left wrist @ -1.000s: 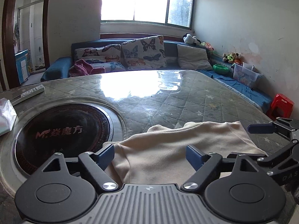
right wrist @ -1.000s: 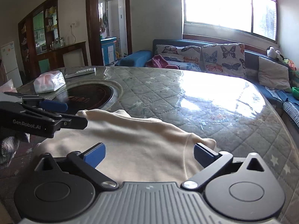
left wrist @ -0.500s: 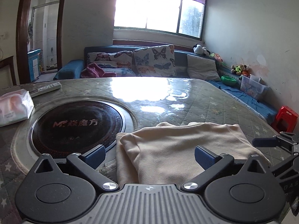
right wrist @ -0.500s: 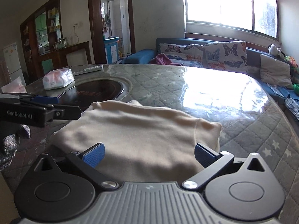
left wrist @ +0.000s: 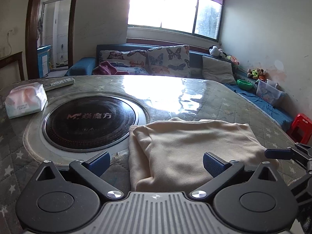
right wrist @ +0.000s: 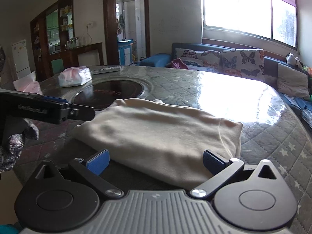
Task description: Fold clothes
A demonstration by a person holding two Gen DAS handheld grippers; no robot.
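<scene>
The left gripper (left wrist: 155,161) stood with its jaws spread as wide as they go, having just finished opening, and nothing was pinched between the blue pads (left wrist: 98,160); the near edge of the cream garment (left wrist: 195,146) lay flat on the table between and beyond them, untouched. The right gripper (right wrist: 155,160) was likewise released, its two blue pads well apart with only the front fold of the same garment (right wrist: 161,134) lying low between them, neither pad pressing on it.

Ahead of both claws the garment sat folded into a thick, roughly rectangular bundle on the quilted, star-patterned table cover (left wrist: 224,105) under its clear glossy sheet. Just left of the left claw, the bundle's edge met the rim of the round black cooktop (left wrist: 90,121) set into the table. Farther off to the left lay a tissue pack (left wrist: 26,102), and beyond it a white remote (left wrist: 60,82). From the right claw, the left gripper showed as a black bar at the left edge, with a grey knitted sleeve (right wrist: 13,146) below it.

Past the table's far side ran a blue sofa (left wrist: 81,68) with butterfly cushions (left wrist: 168,60) under a bright window (left wrist: 171,5). A red stool (left wrist: 299,124) stood far right of the left claw.
</scene>
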